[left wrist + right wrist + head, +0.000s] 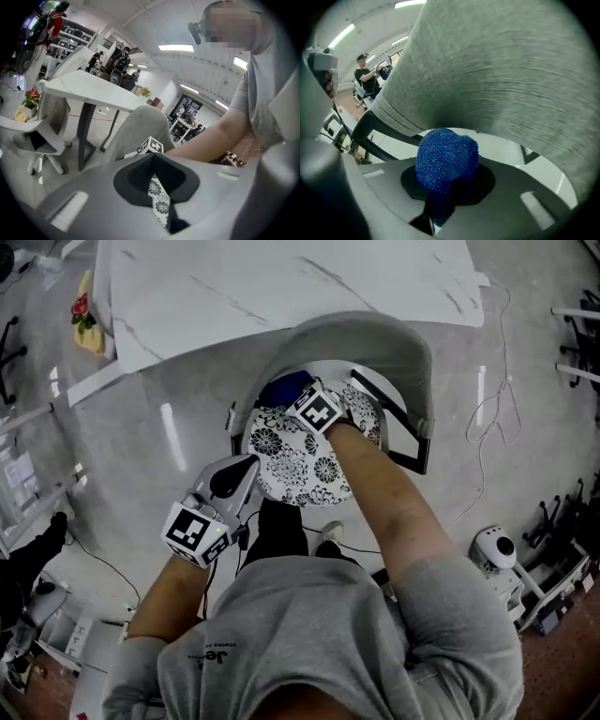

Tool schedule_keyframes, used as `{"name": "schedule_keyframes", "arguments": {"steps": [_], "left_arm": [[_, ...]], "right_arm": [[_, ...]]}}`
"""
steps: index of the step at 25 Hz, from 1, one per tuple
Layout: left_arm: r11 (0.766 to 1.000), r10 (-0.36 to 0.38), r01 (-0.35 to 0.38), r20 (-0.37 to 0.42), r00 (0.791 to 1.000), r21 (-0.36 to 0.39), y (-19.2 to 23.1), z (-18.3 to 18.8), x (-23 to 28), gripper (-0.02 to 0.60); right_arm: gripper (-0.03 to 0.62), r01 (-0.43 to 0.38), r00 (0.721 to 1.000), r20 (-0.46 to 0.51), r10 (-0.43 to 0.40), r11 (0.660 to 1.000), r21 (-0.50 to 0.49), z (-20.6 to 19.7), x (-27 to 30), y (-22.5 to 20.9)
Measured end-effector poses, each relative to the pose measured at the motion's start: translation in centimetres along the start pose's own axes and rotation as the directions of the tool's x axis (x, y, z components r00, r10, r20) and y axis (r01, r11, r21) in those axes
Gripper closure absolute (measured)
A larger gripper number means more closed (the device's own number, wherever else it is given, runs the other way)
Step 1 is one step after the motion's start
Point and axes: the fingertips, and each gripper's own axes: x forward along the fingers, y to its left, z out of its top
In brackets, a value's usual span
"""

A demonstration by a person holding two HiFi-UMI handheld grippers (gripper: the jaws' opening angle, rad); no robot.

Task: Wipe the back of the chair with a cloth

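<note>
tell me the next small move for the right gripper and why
Probably press the blue cloth onto the grey chair back and sweep sideways along it. The right gripper is shut on the cloth, which sits just in front of that back; contact isn't clear.

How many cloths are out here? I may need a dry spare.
1. A blue cloth is bunched in the right gripper, jaws shut on it, beside the chair's grey backrest. The left gripper holds none. Others could lie hidden outside these views.

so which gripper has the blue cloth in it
The right gripper, shut on the blue cloth near the grey chair back; the left gripper is shut with nothing between its jaws.
</note>
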Motion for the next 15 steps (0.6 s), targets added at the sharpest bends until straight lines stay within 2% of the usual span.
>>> {"name": "schedule_keyframes", "arguments": {"steps": [3, 8, 12, 15], "left_arm": [[0.998, 0.058, -0.057, 0.016, 0.998, -0.038, 1.9, -1.2, -2.3, 0.523], [0.991, 0.112, -0.109, 0.032, 0.993, -0.081, 3.1, -2.6, -4.7, 0.523], [0.991, 0.105, -0.102, 0.031, 0.994, -0.091, 3.6, -2.8, -4.6, 0.523], [0.994, 0.083, -0.081, 0.022, 0.996, -0.079, 3.4, -2.1, -3.6, 0.523]], "right_arm": [[0.537, -0.011, 1.0, -0.007, 0.011, 0.999, -0.034, 2.2, 3.0, 1.2], [0.536, 0.079, 0.996, 0.034, -0.078, 0.997, -0.005, 3.3, 3.7, -0.6], [0.535, 0.132, 0.987, 0.081, -0.141, 0.985, 0.108, 3.3, 3.1, -3.2], [0.534, 0.178, 0.971, 0.122, -0.206, 0.961, 0.211, 2.9, 1.9, -5.7]]}}
